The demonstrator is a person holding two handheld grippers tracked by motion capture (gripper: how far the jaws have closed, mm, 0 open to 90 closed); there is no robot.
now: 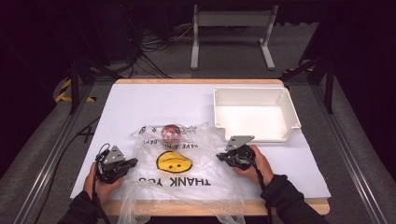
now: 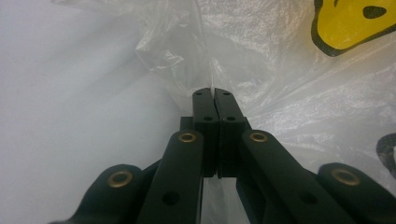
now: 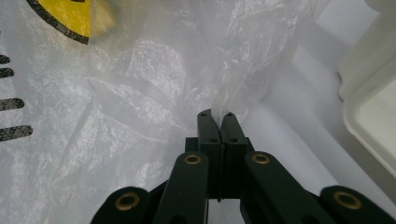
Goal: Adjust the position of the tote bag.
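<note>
Clear plastic smiley-face bag (image 1: 180, 168) lies flat on the white bench (image 1: 140, 102), left gripper (image 2: 214, 93) and right gripper (image 3: 216, 114) each pinching an edge.

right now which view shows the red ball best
High view: the red ball sits in the plastic bag, far end. The gripper views show bag film pinched by the left tongs and right tongs.

The table (image 1: 140, 100) is overlooked from above its near edge, while the plastic bag (image 1: 187, 163) is viewed closely by both gripper views, from eight and four o'clock.
</note>
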